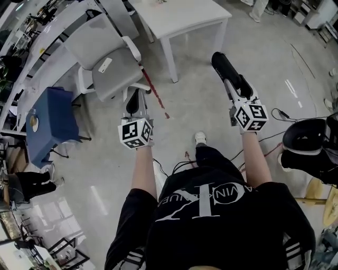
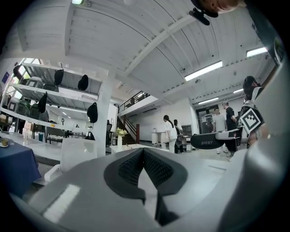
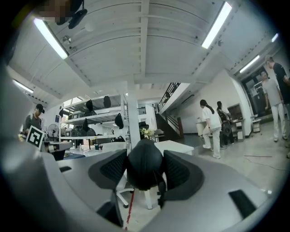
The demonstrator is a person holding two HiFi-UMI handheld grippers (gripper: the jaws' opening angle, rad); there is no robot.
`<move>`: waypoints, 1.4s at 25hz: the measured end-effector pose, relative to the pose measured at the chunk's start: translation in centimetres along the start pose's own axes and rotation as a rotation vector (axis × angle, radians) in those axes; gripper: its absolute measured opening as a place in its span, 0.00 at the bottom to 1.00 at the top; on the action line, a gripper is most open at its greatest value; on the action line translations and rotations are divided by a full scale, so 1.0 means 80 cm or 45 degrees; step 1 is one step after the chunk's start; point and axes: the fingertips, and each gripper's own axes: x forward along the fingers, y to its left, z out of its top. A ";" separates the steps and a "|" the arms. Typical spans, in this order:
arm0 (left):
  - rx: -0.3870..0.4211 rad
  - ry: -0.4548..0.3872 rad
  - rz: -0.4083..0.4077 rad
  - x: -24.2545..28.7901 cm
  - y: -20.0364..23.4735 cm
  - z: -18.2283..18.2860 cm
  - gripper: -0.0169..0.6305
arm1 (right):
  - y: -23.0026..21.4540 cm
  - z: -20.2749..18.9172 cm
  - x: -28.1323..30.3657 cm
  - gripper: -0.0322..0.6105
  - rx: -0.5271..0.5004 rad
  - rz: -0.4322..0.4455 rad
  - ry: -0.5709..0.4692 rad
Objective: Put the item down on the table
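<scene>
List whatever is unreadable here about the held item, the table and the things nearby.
- black item: the right gripper view shows only its rounded end, the head view only a dark bar; its kind is unclear.
- white table: cut off by the head view's top edge.
- round thing on the blue table: too small in the head view.

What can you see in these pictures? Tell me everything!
table: one, white, top middle of the head view
chair: one, grey, left of the table
cloth: one, blue, far left
people: at least four, some in white, far across the hall
item: one, black, between the right jaws
left gripper: one, grey, jaws together, empty
right gripper: one, grey, jaws closed on the item
</scene>
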 end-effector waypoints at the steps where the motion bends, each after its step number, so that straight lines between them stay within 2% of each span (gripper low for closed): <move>1: 0.006 0.006 -0.004 0.013 0.001 -0.001 0.05 | -0.006 0.000 0.012 0.44 0.002 0.001 -0.001; 10: -0.022 0.027 0.013 0.109 0.010 -0.005 0.05 | -0.051 0.006 0.099 0.44 0.013 0.022 0.025; 18: -0.007 0.052 0.033 0.184 0.015 -0.009 0.05 | -0.089 0.007 0.172 0.44 0.028 0.058 0.037; 23: -0.005 0.030 0.051 0.224 0.015 -0.006 0.05 | -0.109 0.013 0.206 0.44 0.022 0.091 0.019; 35: 0.014 0.043 -0.010 0.306 -0.006 -0.011 0.04 | -0.144 0.015 0.255 0.44 0.030 0.116 0.008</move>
